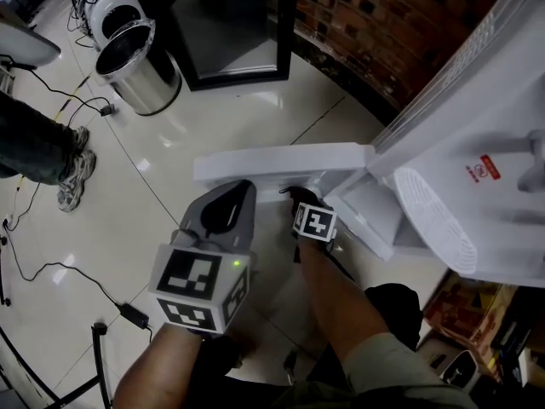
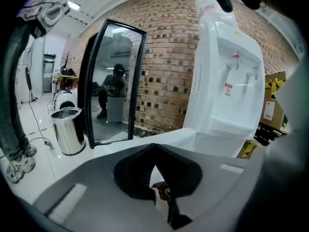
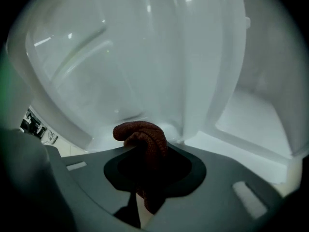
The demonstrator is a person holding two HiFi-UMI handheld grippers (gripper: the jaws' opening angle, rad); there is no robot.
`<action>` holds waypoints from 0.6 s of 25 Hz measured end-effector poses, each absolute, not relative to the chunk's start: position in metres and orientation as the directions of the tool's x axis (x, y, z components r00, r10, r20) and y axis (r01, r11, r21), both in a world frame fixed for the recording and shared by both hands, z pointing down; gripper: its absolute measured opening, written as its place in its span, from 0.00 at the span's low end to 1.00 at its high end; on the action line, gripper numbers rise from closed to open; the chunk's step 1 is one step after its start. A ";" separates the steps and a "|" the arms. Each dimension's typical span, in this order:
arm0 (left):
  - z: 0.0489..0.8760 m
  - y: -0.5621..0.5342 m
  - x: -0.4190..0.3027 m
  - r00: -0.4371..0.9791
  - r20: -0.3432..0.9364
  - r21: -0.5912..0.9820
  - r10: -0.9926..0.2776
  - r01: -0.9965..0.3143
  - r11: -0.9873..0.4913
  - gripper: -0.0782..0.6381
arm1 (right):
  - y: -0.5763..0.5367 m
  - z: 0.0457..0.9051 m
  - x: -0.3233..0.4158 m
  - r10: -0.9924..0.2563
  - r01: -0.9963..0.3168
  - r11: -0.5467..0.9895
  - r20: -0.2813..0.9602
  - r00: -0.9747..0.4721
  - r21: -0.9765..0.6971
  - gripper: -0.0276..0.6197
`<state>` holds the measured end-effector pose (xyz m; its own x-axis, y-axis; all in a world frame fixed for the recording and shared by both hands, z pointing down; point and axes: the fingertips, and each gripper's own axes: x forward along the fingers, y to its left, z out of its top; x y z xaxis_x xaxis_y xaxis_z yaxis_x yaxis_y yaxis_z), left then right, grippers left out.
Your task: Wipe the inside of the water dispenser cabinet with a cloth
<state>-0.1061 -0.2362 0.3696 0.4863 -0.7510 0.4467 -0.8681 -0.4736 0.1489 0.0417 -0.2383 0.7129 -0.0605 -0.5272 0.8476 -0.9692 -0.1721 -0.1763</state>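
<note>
- The right gripper (image 3: 140, 154) has its jaws partly closed on a reddish-brown knitted cloth (image 3: 143, 132). The cloth bunches up above the jaw tips, and a tail of it hangs down between them into shadow.
- In the right gripper view the cloth sits low against the pale inner wall of the cabinet (image 3: 120, 62). We cannot tell whether it touches that wall, because the surfaces blur into one white curve.
- In the head view the right gripper's jaws are only a dark shape at the cabinet's mouth, just beside the open white door (image 1: 281, 160). We cannot pick the cloth out there, and our right forearm (image 1: 341, 296) covers the rest of the tool.
- The left gripper (image 2: 155, 153) is fully closed with nothing between its jaws. It is held outside the cabinet, on the near side of the door.
- Through the slot below the left jaws we see a small reddish patch, too small to name.
- The water dispenser (image 1: 477, 135) is cut off at the top and right edges of the head view, and its taps are smeared.
- A steel bin (image 1: 140, 71) stands well apart on the floor (image 1: 170, 169), near a black-framed glass panel (image 2: 113, 81).
- A person's leg and trainer (image 1: 72, 177) are cut off at the left edge.
</note>
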 end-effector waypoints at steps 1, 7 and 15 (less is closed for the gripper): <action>0.368 -0.236 -0.104 0.490 0.442 0.151 -0.751 -0.866 -0.477 0.11 | -0.237 0.712 0.047 -0.527 -0.969 -0.181 0.848 -0.049 -0.168 0.21; 0.361 -0.233 -0.100 0.501 0.428 0.148 -0.752 -0.860 -0.488 0.11 | -0.233 0.707 0.072 -0.531 -0.962 -0.235 0.847 0.004 -0.142 0.21; 0.346 -0.229 -0.103 0.511 0.399 0.137 -0.762 -0.854 -0.501 0.11 | -0.212 0.711 0.108 -0.474 -0.937 -0.337 0.876 0.085 -0.092 0.21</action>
